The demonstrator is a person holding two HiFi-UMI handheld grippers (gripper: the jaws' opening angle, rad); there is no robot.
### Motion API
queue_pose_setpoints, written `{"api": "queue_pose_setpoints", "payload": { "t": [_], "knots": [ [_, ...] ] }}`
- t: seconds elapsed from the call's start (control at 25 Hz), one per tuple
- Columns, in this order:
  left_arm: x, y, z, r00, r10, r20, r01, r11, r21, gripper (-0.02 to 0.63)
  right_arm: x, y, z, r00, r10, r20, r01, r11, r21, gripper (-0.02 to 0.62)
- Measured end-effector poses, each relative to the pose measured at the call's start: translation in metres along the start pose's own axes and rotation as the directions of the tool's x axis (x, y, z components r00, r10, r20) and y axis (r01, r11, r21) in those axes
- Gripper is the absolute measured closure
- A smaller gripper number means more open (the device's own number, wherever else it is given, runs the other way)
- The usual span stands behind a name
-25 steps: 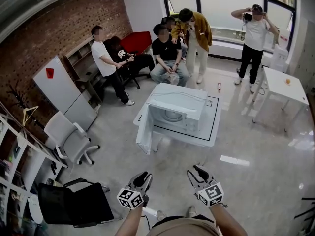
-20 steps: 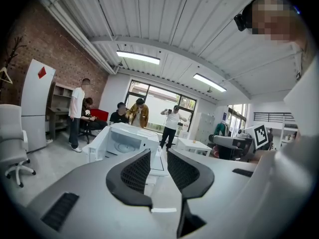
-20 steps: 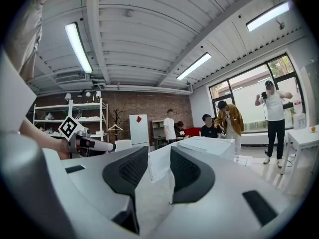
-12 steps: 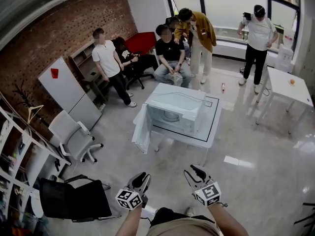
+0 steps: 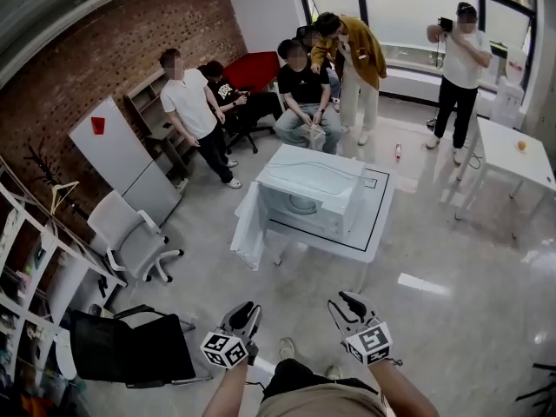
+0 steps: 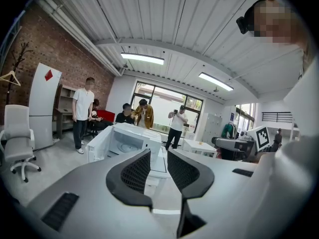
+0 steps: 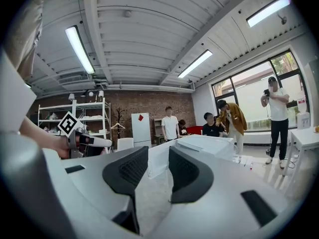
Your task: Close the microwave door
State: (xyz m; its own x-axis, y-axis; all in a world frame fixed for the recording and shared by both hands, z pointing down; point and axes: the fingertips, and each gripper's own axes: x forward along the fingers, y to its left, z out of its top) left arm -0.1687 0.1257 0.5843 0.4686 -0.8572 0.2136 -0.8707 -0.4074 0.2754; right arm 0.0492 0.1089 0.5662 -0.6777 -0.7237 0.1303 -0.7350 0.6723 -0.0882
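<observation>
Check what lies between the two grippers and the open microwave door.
Only bare floor, per the head view; left gripper and right gripper are well short of the microwave door.

No legible wording, brand or number found. Red diamond sticker (image 5: 98,125) on white cabinet (image 5: 130,168): no lettering. Left cube (image 5: 224,350) and right cube (image 5: 368,343): coded squares only.

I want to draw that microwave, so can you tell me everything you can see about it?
The microwave is a white boxy oven standing upright on a white table with a black outline. Its door, at the head view's left, is swung wide open, sticking out past the table's edge. Inside is a pale cavity with a round turntable. Only the table touches it.
</observation>
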Motion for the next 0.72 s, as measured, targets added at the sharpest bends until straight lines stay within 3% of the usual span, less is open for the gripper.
{"api": "queue_pose_setpoints", "payload": {
  "t": [0.36,0.72],
  "knots": [
    [0.025,0.044,0.005,1.0,0.009,0.007,-0.009,1.0,-0.018,0.509,0.03,-0.014,-0.012,0.999,-0.018,-0.029,0.018,1.0,0.001,0.469],
    [0.069,0.121,0.033,1.0,-0.001,0.002,0.001,1.0,-0.019,0.509,0.098,-0.024,0.0,0.998,-0.033,-0.047,0.032,0.999,-0.02,0.469]
  ]
}}
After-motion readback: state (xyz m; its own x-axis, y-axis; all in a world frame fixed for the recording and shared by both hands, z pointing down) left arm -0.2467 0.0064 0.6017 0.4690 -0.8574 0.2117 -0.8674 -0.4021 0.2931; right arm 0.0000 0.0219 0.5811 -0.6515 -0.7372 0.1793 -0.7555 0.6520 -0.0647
